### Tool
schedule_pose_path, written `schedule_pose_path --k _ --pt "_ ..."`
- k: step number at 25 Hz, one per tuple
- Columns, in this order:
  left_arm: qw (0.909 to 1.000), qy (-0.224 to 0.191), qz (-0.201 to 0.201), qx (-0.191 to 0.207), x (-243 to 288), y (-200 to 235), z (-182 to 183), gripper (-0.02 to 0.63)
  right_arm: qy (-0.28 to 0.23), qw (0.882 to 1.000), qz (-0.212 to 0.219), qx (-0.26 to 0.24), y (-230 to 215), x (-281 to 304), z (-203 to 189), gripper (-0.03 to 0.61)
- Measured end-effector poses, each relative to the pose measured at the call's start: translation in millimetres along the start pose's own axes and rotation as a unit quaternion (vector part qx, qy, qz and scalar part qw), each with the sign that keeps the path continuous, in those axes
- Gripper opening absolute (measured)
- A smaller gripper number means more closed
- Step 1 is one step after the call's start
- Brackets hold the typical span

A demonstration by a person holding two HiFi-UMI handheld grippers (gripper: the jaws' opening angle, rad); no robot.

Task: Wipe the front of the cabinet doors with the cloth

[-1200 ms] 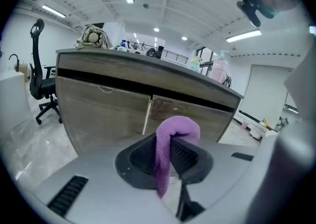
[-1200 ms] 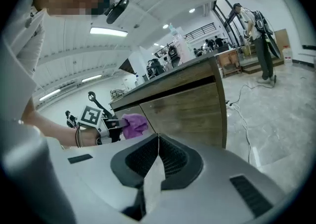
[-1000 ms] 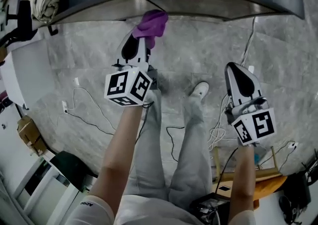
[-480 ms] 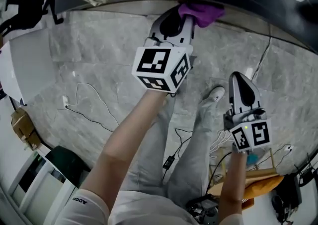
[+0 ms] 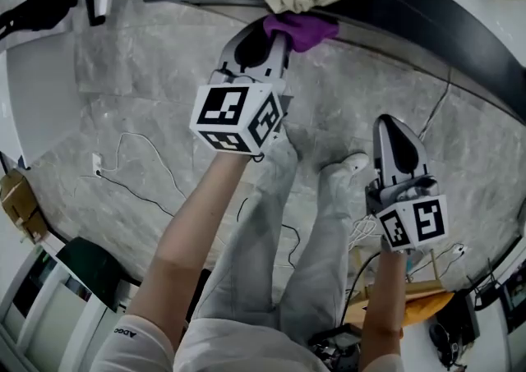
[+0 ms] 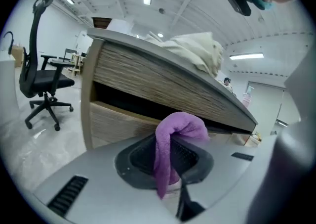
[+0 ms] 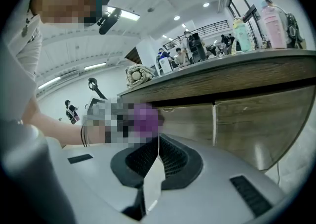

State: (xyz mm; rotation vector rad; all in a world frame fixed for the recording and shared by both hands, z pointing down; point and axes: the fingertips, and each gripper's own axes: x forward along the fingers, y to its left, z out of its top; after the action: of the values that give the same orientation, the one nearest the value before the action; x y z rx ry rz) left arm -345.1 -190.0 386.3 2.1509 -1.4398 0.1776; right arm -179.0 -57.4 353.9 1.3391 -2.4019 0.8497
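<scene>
Cloth (image 6: 180, 125), 1 only, pinched by left tool (image 5: 274, 35); right tool (image 7: 158, 141) closed.

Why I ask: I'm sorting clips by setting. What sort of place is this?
Probably an open office or lab space: a swivel office chair, a wood-fronted cabinet under a dark counter carrying bottles, and loose cables on the stone-look floor.

Soft fabric cloth (image 6: 177, 129); matt wood-grain cabinet doors (image 7: 256, 114); polished stone floor (image 5: 148, 91).
</scene>
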Motion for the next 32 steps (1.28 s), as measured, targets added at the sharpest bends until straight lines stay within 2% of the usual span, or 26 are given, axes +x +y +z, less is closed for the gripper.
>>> schedule_pose_path --k 7,11,14,17,19,22,27,32 --pt "0.9950 -0.020 0.098 0.004 -35 89 18 0.057 0.011 0.999 0.046 -0.021 36 26 -4 0.028" --pt "0.9902 -0.033 0.135 0.009 -45 104 24 0.057 0.012 0.998 0.056 -0.022 38 22 -12 0.028" --pt "0.9805 -0.045 0.190 0.021 -57 114 27 0.057 0.010 0.998 0.056 -0.015 24 6 -18 0.028" --pt "0.9731 -0.055 0.224 0.006 -70 112 25 0.057 0.009 0.999 0.040 -0.001 -3 -15 -27 0.028" --pt "0.9730 -0.048 0.226 0.006 -78 97 17 0.057 0.006 1.000 0.029 0.007 -20 -32 -29 0.028" --pt "0.9765 -0.022 0.212 0.028 -78 52 -4 0.057 0.005 1.000 0.019 0.016 -50 -59 -31 0.028" --pt "0.9885 0.016 0.145 0.040 -42 -51 -46 0.057 -0.004 0.999 0.005 0.035 -97 -92 -32 0.028" --pt "0.9942 0.024 0.102 0.025 4 -131 -70 0.057 -0.008 0.999 0.011 0.053 -117 -115 -32 0.028"
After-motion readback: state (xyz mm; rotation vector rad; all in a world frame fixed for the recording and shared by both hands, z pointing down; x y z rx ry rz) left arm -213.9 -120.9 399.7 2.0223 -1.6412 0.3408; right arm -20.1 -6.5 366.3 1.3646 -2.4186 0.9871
